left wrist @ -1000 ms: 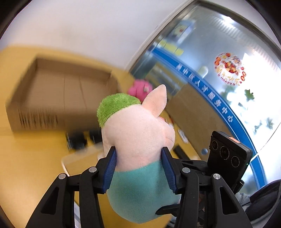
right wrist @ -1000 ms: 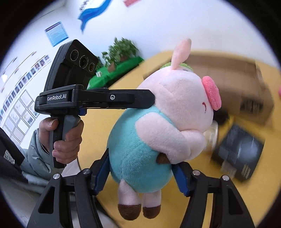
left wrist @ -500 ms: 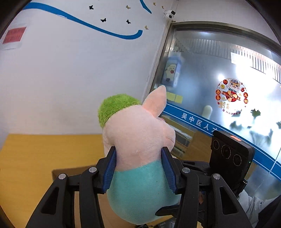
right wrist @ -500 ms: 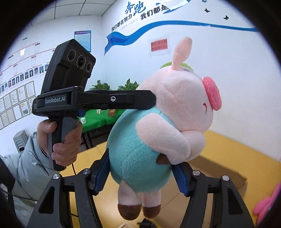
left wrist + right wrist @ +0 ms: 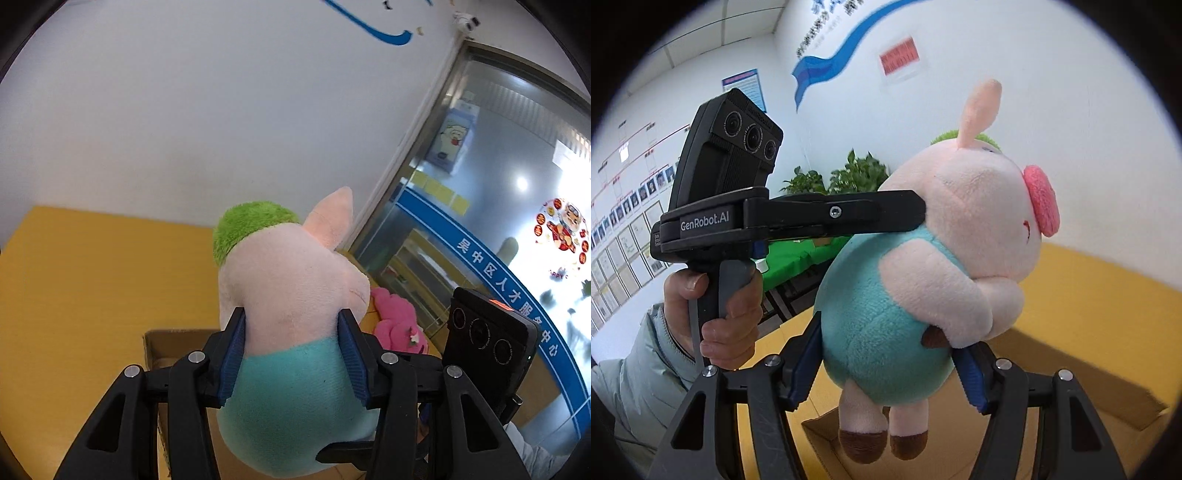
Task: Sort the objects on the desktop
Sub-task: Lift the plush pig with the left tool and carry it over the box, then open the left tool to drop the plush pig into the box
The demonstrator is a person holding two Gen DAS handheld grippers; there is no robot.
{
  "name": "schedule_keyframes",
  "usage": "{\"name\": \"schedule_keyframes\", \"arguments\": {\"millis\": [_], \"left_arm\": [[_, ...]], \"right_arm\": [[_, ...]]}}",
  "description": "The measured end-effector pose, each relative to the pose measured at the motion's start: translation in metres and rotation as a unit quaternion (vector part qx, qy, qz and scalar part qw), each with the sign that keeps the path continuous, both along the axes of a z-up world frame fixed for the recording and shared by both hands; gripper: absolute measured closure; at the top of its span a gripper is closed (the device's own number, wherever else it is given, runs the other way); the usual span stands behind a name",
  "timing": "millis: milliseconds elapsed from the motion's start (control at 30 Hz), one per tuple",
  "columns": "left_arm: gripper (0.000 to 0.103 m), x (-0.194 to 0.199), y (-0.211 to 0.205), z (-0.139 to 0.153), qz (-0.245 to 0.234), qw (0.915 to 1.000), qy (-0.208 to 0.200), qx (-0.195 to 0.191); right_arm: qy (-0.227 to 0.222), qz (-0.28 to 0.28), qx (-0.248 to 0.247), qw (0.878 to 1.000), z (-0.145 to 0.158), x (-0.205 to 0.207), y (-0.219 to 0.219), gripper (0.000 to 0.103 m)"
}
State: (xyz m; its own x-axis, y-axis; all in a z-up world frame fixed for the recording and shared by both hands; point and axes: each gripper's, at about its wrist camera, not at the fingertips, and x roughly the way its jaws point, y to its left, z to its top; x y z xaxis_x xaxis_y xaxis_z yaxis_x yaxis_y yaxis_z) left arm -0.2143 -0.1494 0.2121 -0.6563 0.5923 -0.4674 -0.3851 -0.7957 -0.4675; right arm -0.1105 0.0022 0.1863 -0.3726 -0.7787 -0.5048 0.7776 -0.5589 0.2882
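Observation:
A plush pig (image 5: 291,295) with pink head, green hair tuft and teal body is held in the air by both grippers. My left gripper (image 5: 291,354) is shut on its neck and shoulders. My right gripper (image 5: 890,365) is shut on its teal belly (image 5: 882,332), with the pig's brown-hoofed legs hanging down. The left gripper's arm (image 5: 827,214) shows in the right wrist view, pressing against the pig's neck. An open cardboard box (image 5: 1071,369) lies on the yellow table below the pig; its corner also shows in the left wrist view (image 5: 162,347).
A pink plush toy (image 5: 399,325) lies on the yellow table (image 5: 92,288) to the right of the box. A white wall stands behind the table. A glass door is at the right. The right gripper's camera body (image 5: 487,332) is close on the right.
Both grippers, still holding the pig, lifted from near the table and tilted up, then tipped slightly down; the box and pink toy have come back into view below.

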Motion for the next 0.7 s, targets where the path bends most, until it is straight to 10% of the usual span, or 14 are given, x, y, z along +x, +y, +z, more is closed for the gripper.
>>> {"name": "schedule_keyframes", "arguments": {"millis": [433,700], "left_arm": [[0.054,-0.068,0.007,-0.173,0.050,0.9782,-0.198,-0.035],[0.052,-0.058,0.024,-0.168,0.087,0.9748,-0.185,-0.090]], "right_arm": [[-0.160,-0.018,0.053,0.986,-0.168,-0.070,-0.039,0.039],[-0.173,-0.011,0.041,0.984,-0.191,-0.084,-0.042,0.030]]}}
